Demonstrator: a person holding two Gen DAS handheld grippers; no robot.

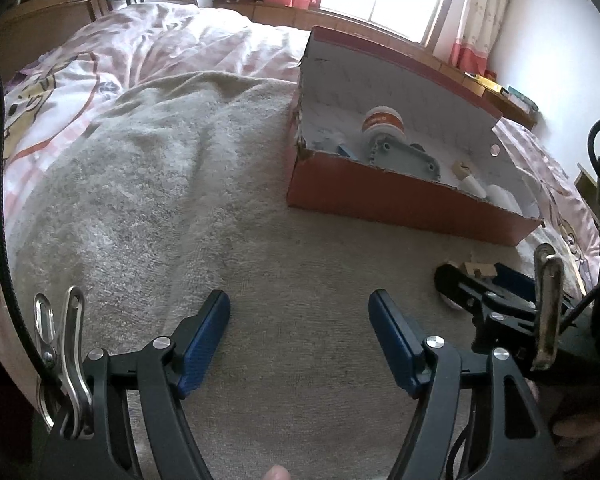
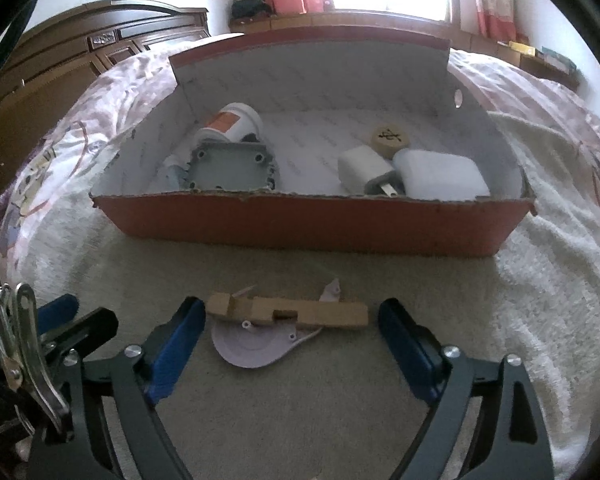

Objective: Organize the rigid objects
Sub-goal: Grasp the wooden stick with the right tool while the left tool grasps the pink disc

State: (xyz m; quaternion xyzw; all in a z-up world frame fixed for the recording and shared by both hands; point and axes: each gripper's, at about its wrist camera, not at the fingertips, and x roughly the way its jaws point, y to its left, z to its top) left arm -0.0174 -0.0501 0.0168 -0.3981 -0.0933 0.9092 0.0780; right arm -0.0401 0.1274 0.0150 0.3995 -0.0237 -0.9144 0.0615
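right claw (image 2: pixel 292 320) gapes wide around the wooden block (image 2: pixel 288 312) at 6 o'clock of the red box (image 2: pixel 312 224); left claw (image 1: pixel 300 336) spread, empty. closing could pinch the plastic disc (image 2: pixel 252 344) underneath too.

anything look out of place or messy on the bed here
Two things lie outside the red box: a wooden block and the white plastic piece under it, on the towel between the open right tool's fingers.
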